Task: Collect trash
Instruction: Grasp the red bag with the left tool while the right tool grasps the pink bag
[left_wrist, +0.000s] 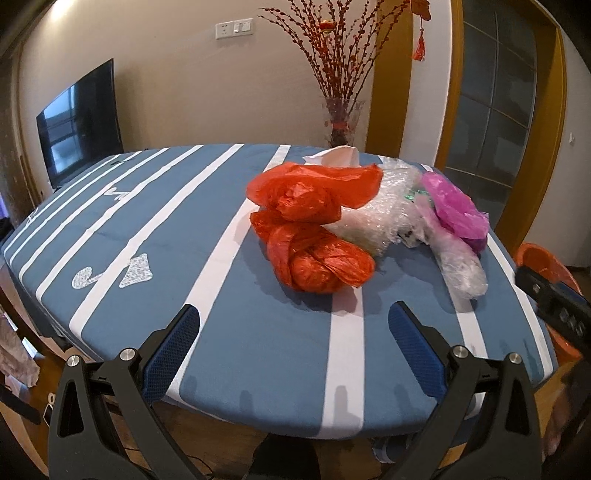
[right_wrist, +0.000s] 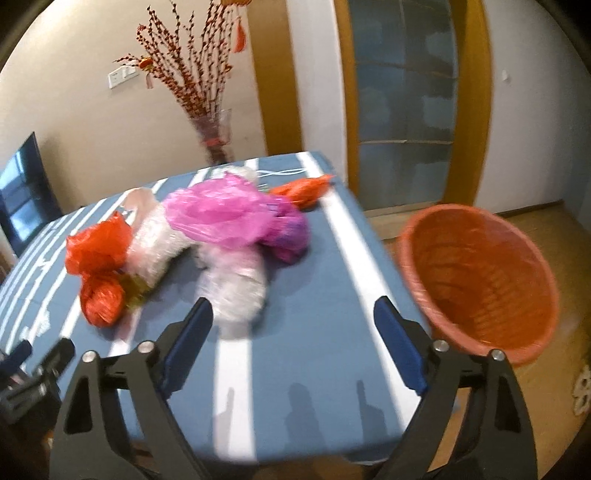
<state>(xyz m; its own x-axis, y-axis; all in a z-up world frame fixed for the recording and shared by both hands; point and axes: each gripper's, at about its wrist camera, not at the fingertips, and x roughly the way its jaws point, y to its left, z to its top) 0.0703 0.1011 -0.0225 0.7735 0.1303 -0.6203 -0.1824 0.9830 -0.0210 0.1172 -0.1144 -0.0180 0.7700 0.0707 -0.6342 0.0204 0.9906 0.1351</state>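
Observation:
A heap of trash lies on the blue, white-striped table: crumpled red plastic bags, clear bubble wrap, a pink bag and a white paper piece. My left gripper hovers open over the table's near edge, short of the red bags, nothing between its fingers. In the right wrist view the same heap shows: red bags, bubble wrap, pink bag, and a small orange bag farther back. My right gripper stands open just before the bubble wrap. An orange basket sits to the right of the table.
A glass vase with red branches stands behind the table's far edge. A television is at the back left, and a wooden-framed glass door at the right. The basket's rim shows beside the right gripper's body.

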